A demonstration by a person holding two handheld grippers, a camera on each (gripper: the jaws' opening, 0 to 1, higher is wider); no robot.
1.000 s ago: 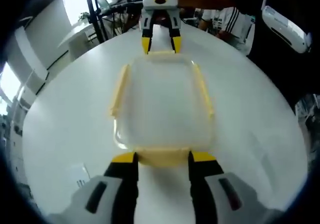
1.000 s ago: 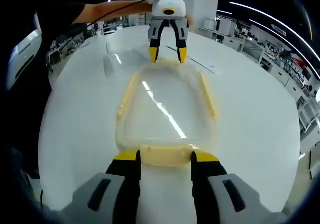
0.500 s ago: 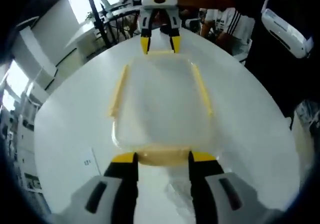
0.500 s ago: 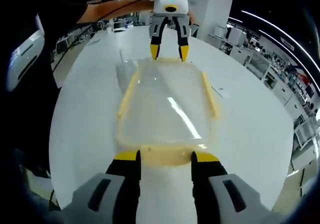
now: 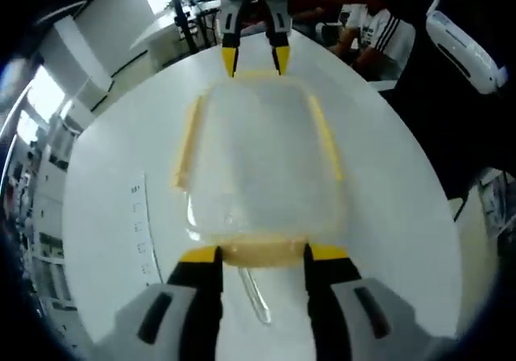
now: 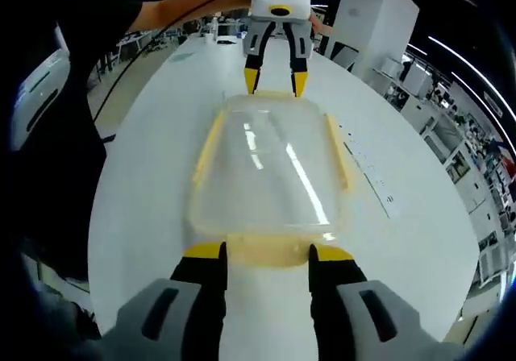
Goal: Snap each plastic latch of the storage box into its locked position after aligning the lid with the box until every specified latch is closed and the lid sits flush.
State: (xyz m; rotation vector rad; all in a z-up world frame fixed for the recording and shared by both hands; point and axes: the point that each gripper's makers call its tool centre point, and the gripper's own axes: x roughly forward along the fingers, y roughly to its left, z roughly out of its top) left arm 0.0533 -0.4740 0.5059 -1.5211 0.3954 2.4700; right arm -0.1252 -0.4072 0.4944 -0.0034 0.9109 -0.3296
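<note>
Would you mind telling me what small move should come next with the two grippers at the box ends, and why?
Probably close each gripper on its end latch. The left gripper brackets the near yellow latch, the right gripper brackets the opposite end latch, and the clear lid looks aligned on the box.

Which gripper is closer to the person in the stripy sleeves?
Right. The right gripper is at the far end of the storage box, toward the person in striped sleeves; the left gripper is at the opposite end.
</note>
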